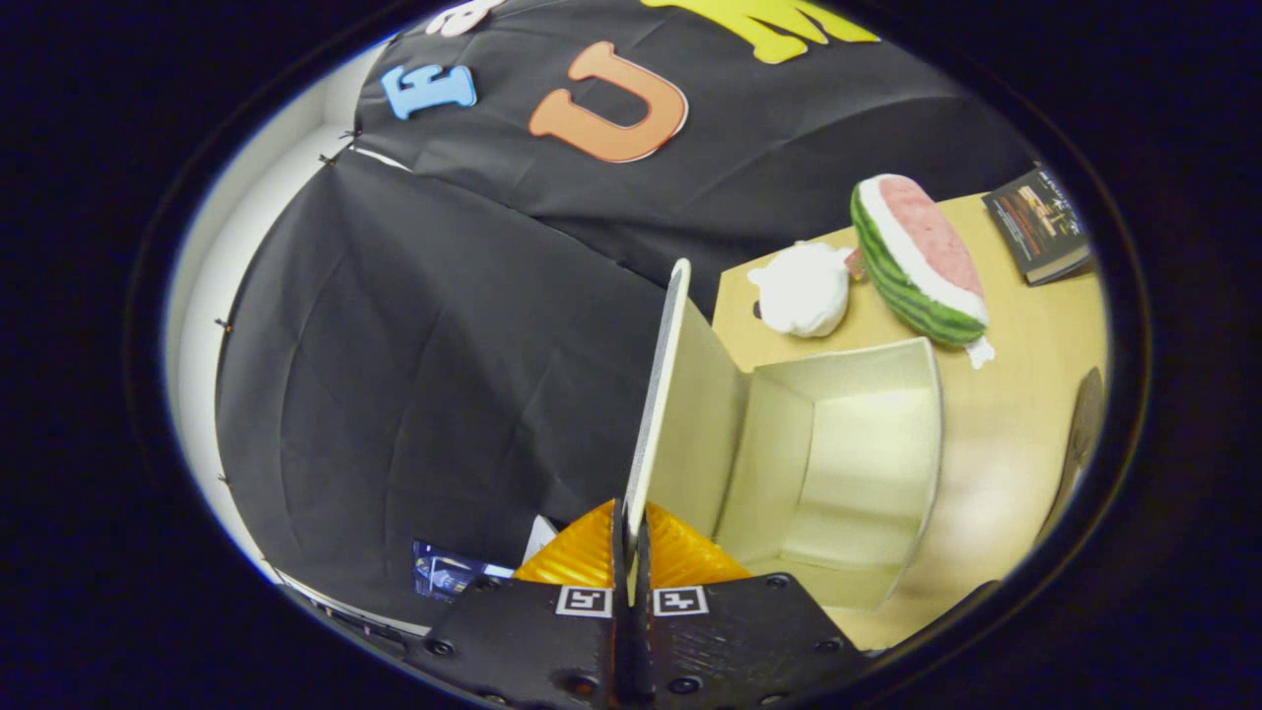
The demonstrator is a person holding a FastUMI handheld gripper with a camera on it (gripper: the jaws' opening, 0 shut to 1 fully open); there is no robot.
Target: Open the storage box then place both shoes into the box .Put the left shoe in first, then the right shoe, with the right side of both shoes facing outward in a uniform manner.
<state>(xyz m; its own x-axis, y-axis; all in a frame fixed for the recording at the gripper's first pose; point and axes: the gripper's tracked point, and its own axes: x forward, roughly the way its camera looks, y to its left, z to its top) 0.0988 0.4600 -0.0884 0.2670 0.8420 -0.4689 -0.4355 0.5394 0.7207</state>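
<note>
My gripper (631,537) is shut on the edge of the storage box's lid (659,394), both fingers pressing on the thin panel. The lid stands raised, swung up from the cream box (838,463), whose inside is open to view and holds nothing. The box rests on a wooden table (1025,394). A dark curved shape (1085,424), perhaps part of a shoe, shows at the table's far side beyond the box; I cannot tell which shoe.
Behind the box lie a white plush toy (804,289) and a watermelon-slice plush (922,261). A dark book (1040,225) sits at the table's corner. Black cloth walls hang beyond the lid.
</note>
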